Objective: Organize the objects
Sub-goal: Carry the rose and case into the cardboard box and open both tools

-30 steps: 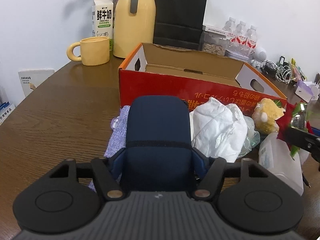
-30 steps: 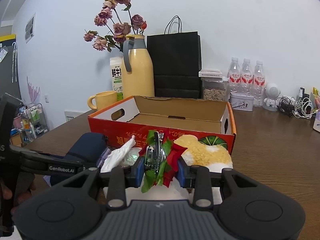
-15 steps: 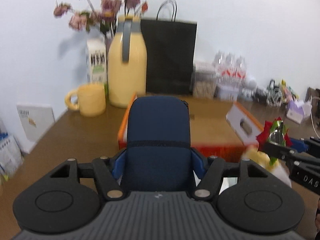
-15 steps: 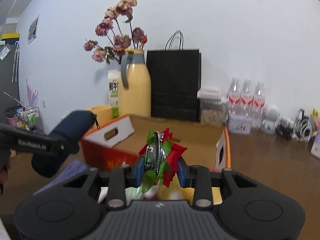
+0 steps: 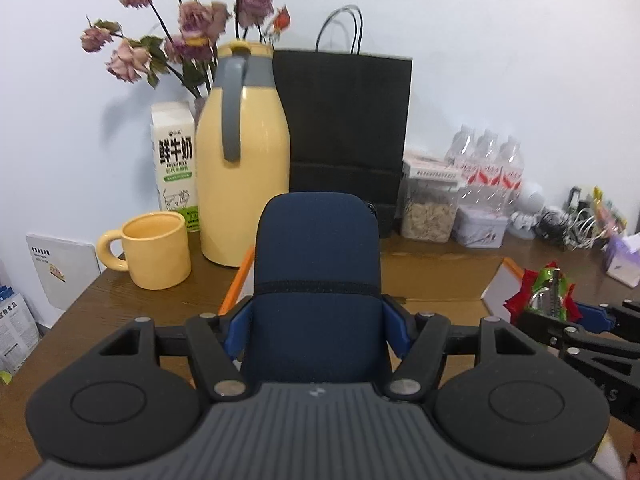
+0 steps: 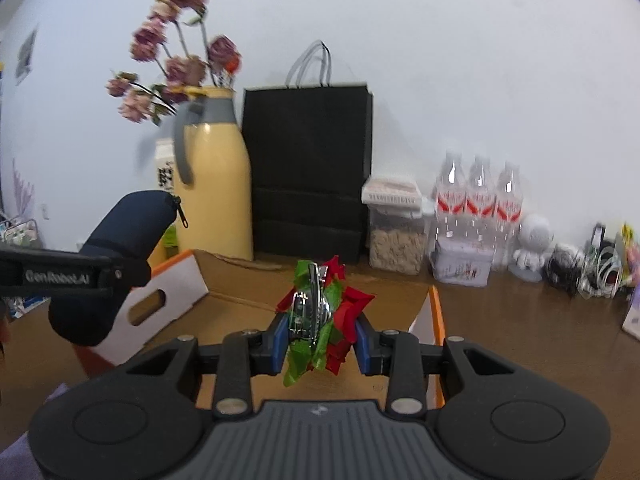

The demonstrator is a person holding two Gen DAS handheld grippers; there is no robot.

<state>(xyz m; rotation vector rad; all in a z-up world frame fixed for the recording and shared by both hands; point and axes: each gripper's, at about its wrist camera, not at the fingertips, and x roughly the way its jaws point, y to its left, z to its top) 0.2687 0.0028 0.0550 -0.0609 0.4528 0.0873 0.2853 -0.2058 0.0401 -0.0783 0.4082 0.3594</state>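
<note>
My left gripper (image 5: 318,328) is shut on a dark blue zippered pouch (image 5: 318,264), which stands up between its blue pads. In the right wrist view the same pouch (image 6: 120,248) hangs at the left over the box's white flap. My right gripper (image 6: 320,338) is shut on a crumpled red, green and silver foil ornament (image 6: 320,312), also seen at the right of the left wrist view as the ornament (image 5: 544,296). Both loads hover above the open cardboard box (image 6: 248,280), whose brown inside (image 5: 436,280) lies just under them.
Behind the box stand a yellow jug (image 5: 244,184), a black paper bag (image 5: 344,136), a yellow mug (image 5: 154,256), a milk carton (image 5: 174,160) and dried flowers (image 5: 188,28). Water bottles (image 6: 478,204), a cereal container (image 6: 396,236), a tin and cables (image 6: 596,272) line the back right.
Both grippers rose off the table and moved forward over the box with their loads. The pile of cloth and toys in front of the box has dropped out of view.
</note>
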